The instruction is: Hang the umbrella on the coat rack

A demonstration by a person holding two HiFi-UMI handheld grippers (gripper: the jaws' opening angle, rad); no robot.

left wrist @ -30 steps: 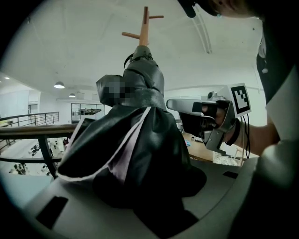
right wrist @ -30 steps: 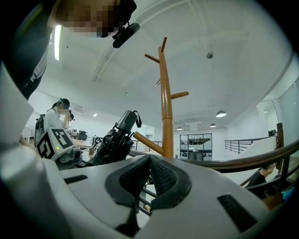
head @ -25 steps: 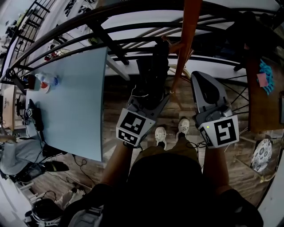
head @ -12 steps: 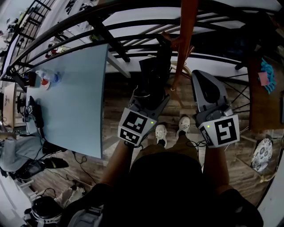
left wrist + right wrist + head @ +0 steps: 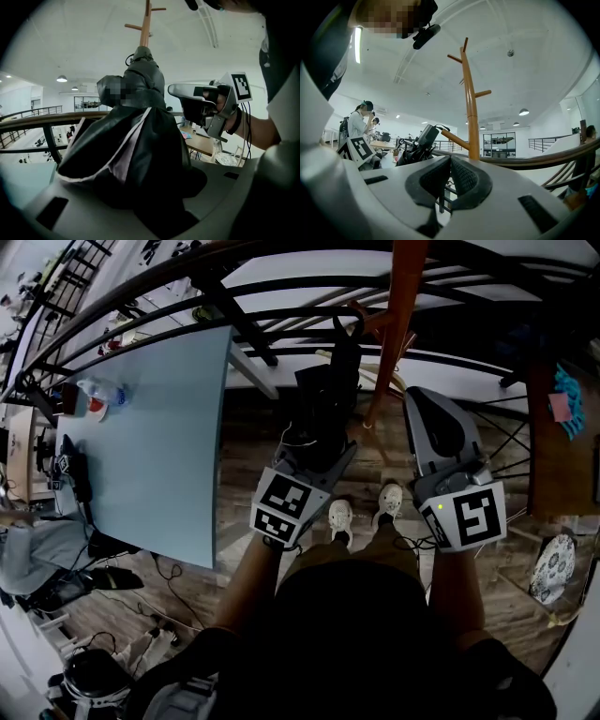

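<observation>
The umbrella [image 5: 136, 154] is folded into a loose bundle of black, slightly glossy fabric. A pale trim [image 5: 117, 150] runs along the edges of its creased folds, and it narrows upward into a dark grey handle [image 5: 426, 136]. Your left tool [image 5: 317, 457] holds it in the air, off the right edge of the pale blue table [image 5: 159, 456] and above the wooden plank floor [image 5: 248, 456]. The jaws are clamped on the thick lower part of the bundle, and the cloth bulges out above the grey plastic of the jaws.

The handle end points up beside the coat rack [image 5: 469, 103], close to the tip of its lowest slanted peg [image 5: 454, 139]. A thin black strap [image 5: 438, 126] loops off the handle there, but you cannot tell from these views whether it lies over the peg.

Both your forearms reach out ahead of you, side by side, with the rack's pole standing between the two tool tips and a little beyond them. The marker cube [image 5: 284, 508] sits at your left wrist.

Your right tool [image 5: 449, 180] is empty: its ribbed black pads are pressed together with nothing between them, and it points towards the rack.

The rack is a round, smooth, orange-brown wooden pole with short pegs angling upward. Behind it runs a dark metal railing [image 5: 281, 306] of curved bars
</observation>
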